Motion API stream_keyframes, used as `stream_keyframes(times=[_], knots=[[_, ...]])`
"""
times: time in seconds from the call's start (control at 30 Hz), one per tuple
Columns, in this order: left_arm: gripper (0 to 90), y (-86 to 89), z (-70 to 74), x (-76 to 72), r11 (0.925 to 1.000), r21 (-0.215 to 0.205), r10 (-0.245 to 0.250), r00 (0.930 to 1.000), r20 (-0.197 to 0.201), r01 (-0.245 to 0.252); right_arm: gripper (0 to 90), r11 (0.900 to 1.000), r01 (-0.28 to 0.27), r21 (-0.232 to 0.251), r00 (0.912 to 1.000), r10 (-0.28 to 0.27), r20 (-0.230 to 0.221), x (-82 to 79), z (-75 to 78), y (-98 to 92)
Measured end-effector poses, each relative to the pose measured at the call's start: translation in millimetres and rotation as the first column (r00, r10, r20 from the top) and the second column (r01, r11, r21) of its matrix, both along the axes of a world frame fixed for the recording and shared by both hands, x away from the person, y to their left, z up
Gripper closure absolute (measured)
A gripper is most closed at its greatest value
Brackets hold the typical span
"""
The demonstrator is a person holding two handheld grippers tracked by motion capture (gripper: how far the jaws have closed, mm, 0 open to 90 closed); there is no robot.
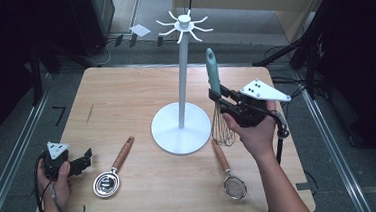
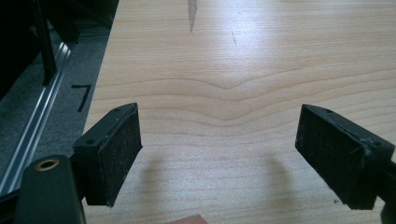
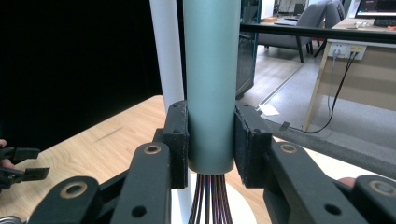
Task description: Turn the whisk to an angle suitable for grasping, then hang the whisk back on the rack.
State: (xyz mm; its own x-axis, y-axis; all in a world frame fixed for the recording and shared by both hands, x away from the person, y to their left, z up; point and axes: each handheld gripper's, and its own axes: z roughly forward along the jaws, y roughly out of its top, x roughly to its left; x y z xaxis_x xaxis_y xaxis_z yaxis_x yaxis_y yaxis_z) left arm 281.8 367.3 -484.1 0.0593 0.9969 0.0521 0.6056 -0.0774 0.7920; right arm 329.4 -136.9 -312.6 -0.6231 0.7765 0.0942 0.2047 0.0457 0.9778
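My right gripper (image 1: pixel 219 99) is shut on the teal handle of a whisk (image 1: pixel 213 71), held upright above the table just right of the white hook stand (image 1: pixel 182 66). Its wire loops (image 1: pixel 222 126) hang down below the jaws. In the right gripper view both pads (image 3: pixel 176 140) press the teal handle (image 3: pixel 211 79), with the stand's pole (image 3: pixel 166 51) right behind it. My left gripper (image 1: pixel 83 161) rests at the table's front left, open with nothing between its pads (image 2: pixel 116 149) over bare wood.
A wooden-handled metal scoop (image 1: pixel 111 174) lies right of the left gripper. A small wooden-handled strainer (image 1: pixel 229 176) lies near the front edge, right of the stand's round base (image 1: pixel 181 129). The stand's top carries several white hooks (image 1: pixel 184 25).
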Motion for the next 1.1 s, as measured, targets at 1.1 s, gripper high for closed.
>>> stream_keyframes(times=[1.1], knots=[[15.2,0.0,0.2,-0.6,1.0000,-0.001,-0.004,1.0000,0.003,0.004,70.6,0.995,-0.052,0.080,0.9940,0.044,0.100,-20.9,37.0,10.7]])
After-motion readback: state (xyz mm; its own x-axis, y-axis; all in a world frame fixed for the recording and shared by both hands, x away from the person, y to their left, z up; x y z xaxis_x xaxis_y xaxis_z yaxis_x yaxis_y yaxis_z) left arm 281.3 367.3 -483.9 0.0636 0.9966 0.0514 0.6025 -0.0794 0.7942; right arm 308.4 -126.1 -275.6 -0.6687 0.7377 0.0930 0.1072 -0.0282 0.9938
